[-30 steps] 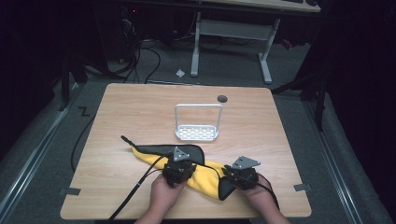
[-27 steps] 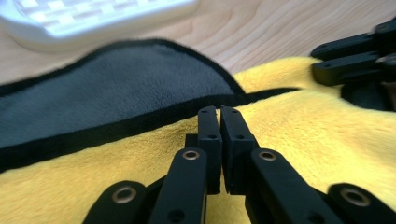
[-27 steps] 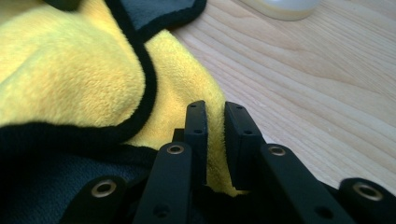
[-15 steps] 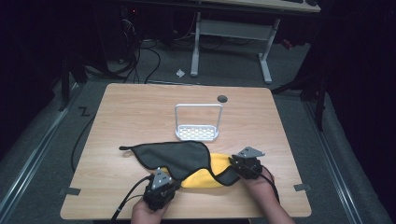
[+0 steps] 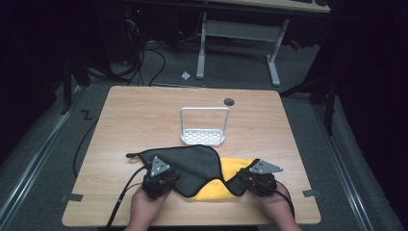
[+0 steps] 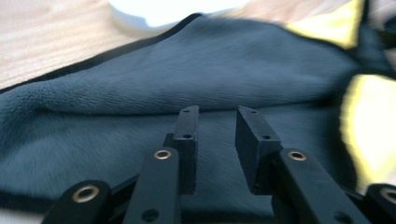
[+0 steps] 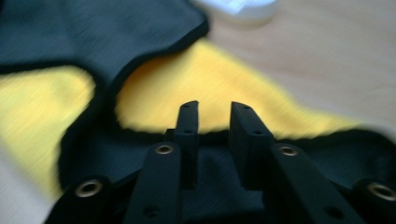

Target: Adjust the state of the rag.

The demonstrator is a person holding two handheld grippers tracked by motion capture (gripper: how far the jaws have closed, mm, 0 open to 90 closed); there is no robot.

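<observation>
Since the earlier frame the left gripper (image 5: 161, 179) has slid right over the dark-and-yellow cloth (image 5: 192, 166); its jaws have just been opening, parted, gripping nothing. The cloth's long axis lies left-right along the table's (image 5: 144, 106) near edge. The right gripper (image 5: 255, 180) is slightly parted; blur hides any hold.

Right tool (image 7: 212, 112), jaws slightly parted, above the dark-and-yellow cloth (image 7: 196, 84) (blurred) on the wooden table (image 7: 327, 60)

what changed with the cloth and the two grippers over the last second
The left gripper dragged the dark side of the cloth toward the near left, spreading it over the yellow, then moved back in; its jaws have just been opening, with nothing between them. The right gripper hardly shifted at the cloth's right end, with a gap between its jaws. The white rack and table stayed put.
</observation>
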